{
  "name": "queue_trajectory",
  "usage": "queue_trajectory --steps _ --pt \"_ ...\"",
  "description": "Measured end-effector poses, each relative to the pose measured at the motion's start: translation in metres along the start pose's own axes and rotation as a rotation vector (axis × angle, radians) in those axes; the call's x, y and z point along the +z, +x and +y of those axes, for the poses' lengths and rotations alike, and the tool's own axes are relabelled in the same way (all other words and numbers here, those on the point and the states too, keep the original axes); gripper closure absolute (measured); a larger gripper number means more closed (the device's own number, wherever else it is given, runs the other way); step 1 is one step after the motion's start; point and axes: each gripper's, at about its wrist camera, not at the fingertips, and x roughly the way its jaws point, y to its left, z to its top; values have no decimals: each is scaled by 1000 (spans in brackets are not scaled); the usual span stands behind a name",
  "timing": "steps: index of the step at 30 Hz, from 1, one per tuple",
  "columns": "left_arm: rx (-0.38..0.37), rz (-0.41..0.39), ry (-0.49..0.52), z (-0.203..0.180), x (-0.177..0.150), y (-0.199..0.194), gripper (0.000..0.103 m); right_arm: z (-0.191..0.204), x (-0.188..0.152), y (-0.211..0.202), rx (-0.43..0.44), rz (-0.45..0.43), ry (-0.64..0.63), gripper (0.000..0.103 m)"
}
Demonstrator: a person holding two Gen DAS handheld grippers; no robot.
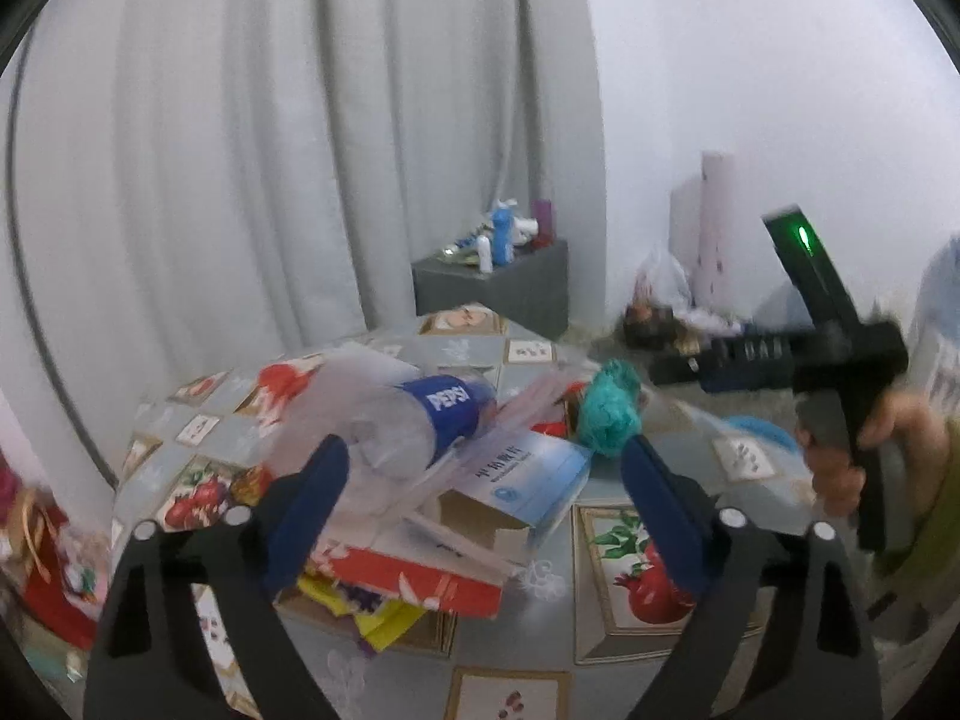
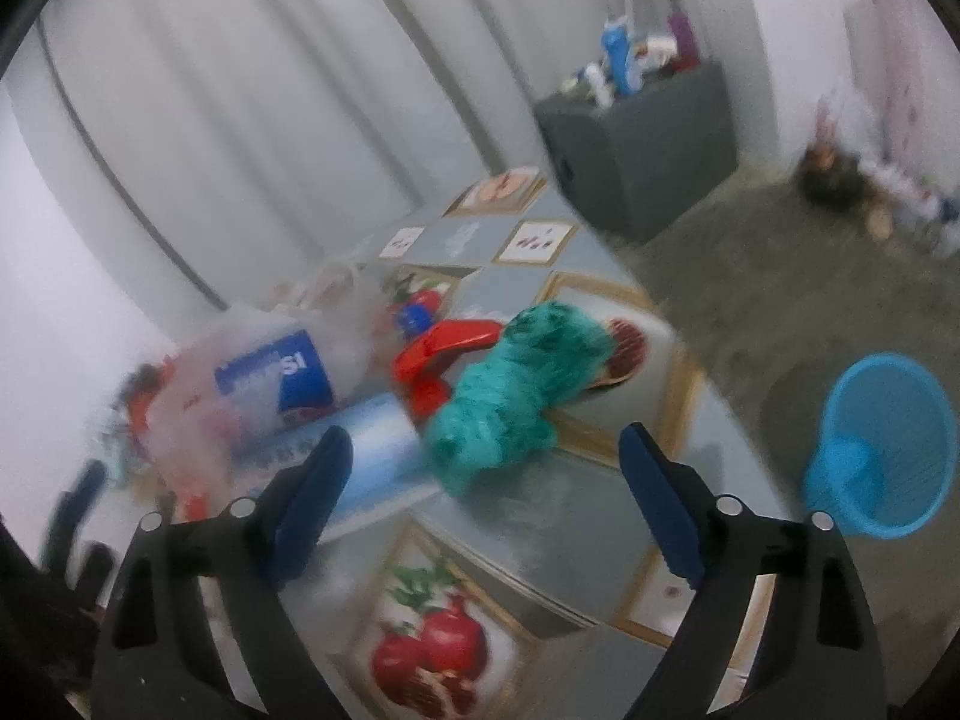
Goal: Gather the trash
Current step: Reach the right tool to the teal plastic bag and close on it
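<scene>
Hovering with jaws spread and empty, the right gripper [image 2: 486, 462] frames the teal wad [image 2: 516, 384] at centre frame; the left gripper [image 1: 486, 474], likewise spread, frames the Pepsi bottle [image 1: 414, 426] centre-left.

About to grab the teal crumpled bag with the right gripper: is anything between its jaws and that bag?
Nothing visible. The right gripper is open, the teal bag lies just ahead on the table, with only bare tablecloth between. The red item sits behind it.

Pale pleated curtains [image 1: 288, 138] – white wall [image 1: 750, 60], grey cabinet [image 2: 648, 150] on drab carpet [image 2: 750, 300].
</scene>
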Motion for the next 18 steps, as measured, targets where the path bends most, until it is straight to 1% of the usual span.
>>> queue_trajectory --steps 2,4,6,8,10,11,12,15,17,18 --pt "5 20 50 -4 -2 14 23 -3 3 14 52 40 40 21" --pt "34 30 123 -11 -2 24 27 -5 5 26 91 73 69 22" --pt "60 58 195 -17 -2 38 31 -9 6 38 113 97 98 23" --pt "66 91 229 -19 -4 53 37 -14 6 48 139 116 127 23" --pt "72 131 240 -19 -5 69 41 -20 5 58 158 133 171 26" --pt "77 143 245 -21 -5 72 44 -23 8 61 163 139 186 26" --pt "87 162 256 -21 -6 80 46 -25 8 64 165 143 198 29" --pt "101 186 274 -23 -7 90 53 -30 8 72 182 154 234 35" --pt "108 202 279 -23 -7 97 62 -35 7 74 190 159 248 40" --pt "108 204 279 -25 -7 97 63 -35 7 74 190 160 251 42"
